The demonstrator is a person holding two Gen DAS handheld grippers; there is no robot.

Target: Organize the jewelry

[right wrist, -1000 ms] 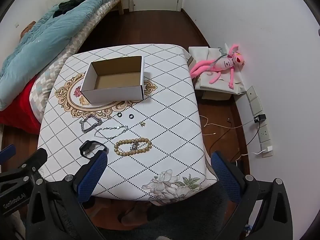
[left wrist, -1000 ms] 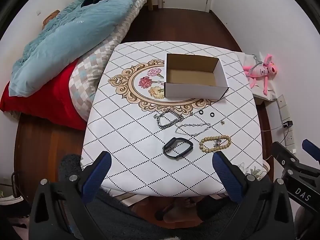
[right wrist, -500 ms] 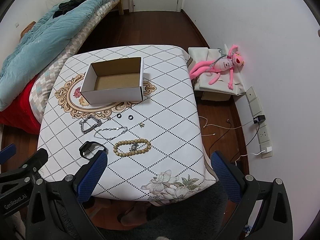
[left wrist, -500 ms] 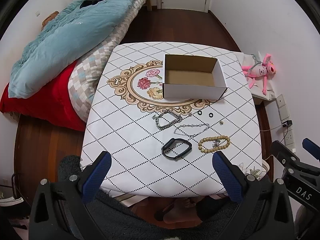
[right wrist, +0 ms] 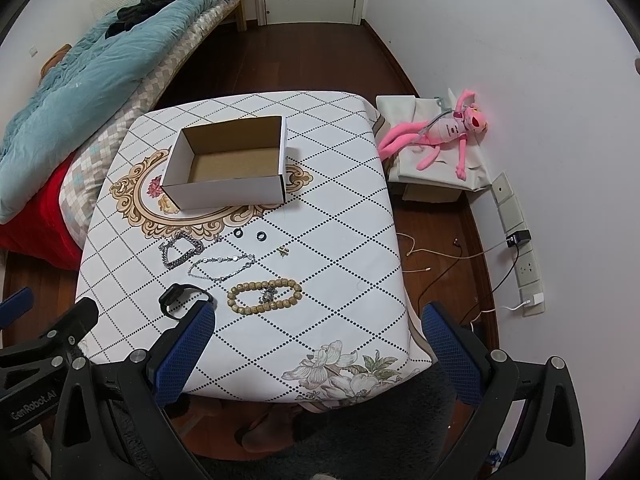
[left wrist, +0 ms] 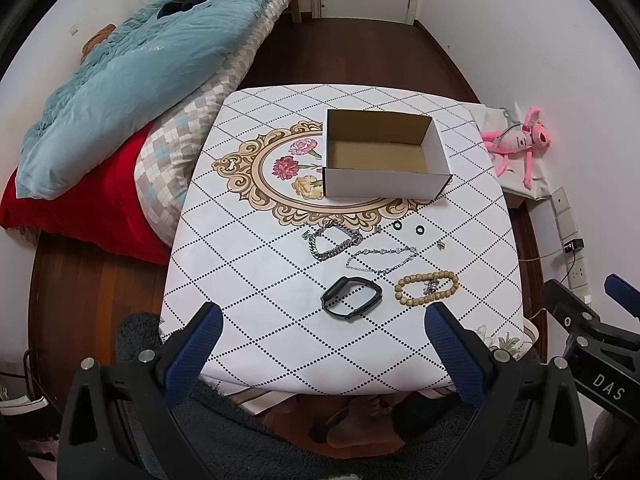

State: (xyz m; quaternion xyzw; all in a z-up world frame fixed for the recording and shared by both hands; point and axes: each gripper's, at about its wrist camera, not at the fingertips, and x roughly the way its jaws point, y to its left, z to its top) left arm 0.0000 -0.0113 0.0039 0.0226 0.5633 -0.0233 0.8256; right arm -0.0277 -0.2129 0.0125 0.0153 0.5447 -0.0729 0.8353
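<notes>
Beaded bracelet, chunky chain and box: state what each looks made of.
Beaded bracelet: likely wood, matte tan round beads, a small silvery charm inside. Chunky chain: apparently metal, shiny silver links. Box: cardboard, white outside, brown inside.

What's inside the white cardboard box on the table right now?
Nothing visible: the box shows only its bare brown floor. The near wall hides a thin strip of floor behind it. All the jewelry, like the bead bracelet, lies outside on the tablecloth.

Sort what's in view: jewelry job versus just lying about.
Job: box, chain bracelet, thin chain, two rings, charm, bead bracelet, black band.
Lying about: pink toy, bedding, charger.
</notes>
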